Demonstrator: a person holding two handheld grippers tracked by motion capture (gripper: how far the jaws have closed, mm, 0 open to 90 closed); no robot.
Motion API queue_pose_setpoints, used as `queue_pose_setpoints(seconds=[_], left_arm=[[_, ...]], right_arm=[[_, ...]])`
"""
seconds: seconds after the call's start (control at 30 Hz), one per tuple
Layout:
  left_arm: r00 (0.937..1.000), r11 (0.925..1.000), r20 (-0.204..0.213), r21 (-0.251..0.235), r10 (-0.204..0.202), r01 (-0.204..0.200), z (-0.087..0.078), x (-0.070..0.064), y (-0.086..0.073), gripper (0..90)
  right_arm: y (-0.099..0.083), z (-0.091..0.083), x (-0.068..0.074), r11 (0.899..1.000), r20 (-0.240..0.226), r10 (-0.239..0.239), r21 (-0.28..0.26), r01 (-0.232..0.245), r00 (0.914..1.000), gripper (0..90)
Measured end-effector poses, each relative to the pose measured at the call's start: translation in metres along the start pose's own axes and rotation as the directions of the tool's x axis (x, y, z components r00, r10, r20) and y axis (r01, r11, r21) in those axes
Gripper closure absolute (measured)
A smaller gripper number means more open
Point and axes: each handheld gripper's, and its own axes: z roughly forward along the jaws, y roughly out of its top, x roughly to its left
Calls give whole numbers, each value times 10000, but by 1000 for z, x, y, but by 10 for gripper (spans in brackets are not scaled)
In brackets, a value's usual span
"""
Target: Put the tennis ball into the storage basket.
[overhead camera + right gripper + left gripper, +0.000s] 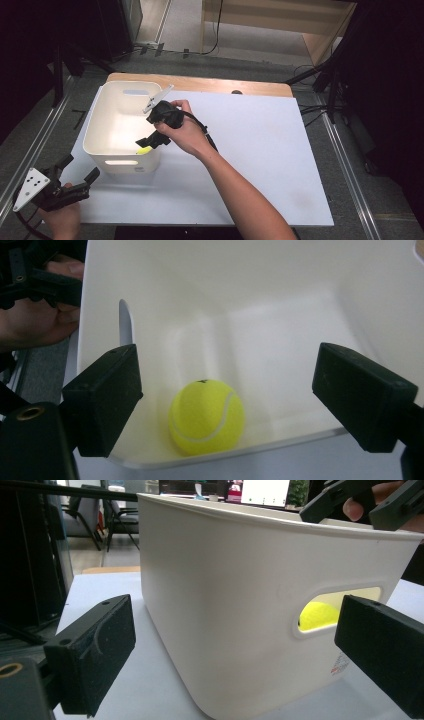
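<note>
Over the bin's (100,145) near rim, both hand-held grippers gape empty; tennis ball (206,417) lies inside.

Left gripper (235,655): both black jaws wide apart, nothing between the pads, low at the table (150,690). White bin (220,610) stands just ahead on the white surface, its near wall spanning the gap between the jaws. Oval handle slot in that wall, toward the right jaw; a yellow-green ball (319,616) shows through it, inside the bin. Above the bin's far rim, upper right: right gripper (362,502), dark jaws apart, a fingertip (356,510) visible between them.
</note>
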Motion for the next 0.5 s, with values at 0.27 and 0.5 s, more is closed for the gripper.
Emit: queue_pose_setpoints(seconds=[0.27,0.5], left_arm=[[10000,10000,-8,22,2,-2,0,0,0,28],[10000,10000,0,18,21,-21,1,0,0,28]], right_arm=[[-6,-12,1,9994,105,-51,-352,55,9999,95],[-11,-23,2,9983,296,18,-579,-1,9996,19]])
